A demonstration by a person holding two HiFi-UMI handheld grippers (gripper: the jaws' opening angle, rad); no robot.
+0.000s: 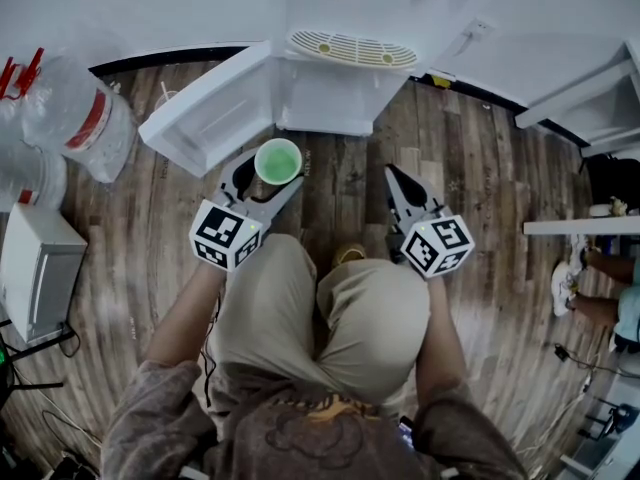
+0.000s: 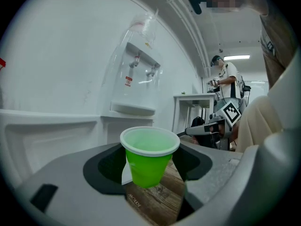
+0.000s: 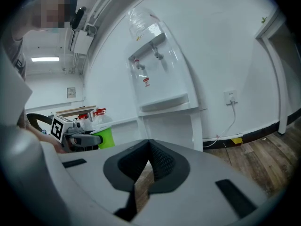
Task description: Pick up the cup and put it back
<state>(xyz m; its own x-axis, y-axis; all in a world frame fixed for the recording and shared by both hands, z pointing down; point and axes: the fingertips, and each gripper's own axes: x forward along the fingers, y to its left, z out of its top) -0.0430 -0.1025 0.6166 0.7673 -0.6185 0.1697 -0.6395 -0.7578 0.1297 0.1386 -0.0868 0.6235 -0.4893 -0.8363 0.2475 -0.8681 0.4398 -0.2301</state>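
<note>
A green plastic cup [image 1: 278,161] with a white rim hangs upright above the wood floor, in front of the water dispenser's open lower cabinet [image 1: 325,98]. My left gripper [image 1: 272,173] is shut on the cup; in the left gripper view the cup [image 2: 148,161] sits between both dark pads, and floor shows beneath it. Inside, the cup looks empty. My right gripper [image 1: 392,173] hovers to the right of the cup, apart from it, shut with nothing in it. In the right gripper view its pads meet at the tip [image 3: 149,145], and the cup [image 3: 103,138] shows far left.
The white water dispenser [image 1: 345,48] stands against the wall with its cabinet door [image 1: 205,108] swung open to the left. Large water bottles [image 1: 80,118] and a white box [image 1: 35,268] stand at the left. Another person [image 1: 600,298] and a white table [image 1: 580,226] are at the right.
</note>
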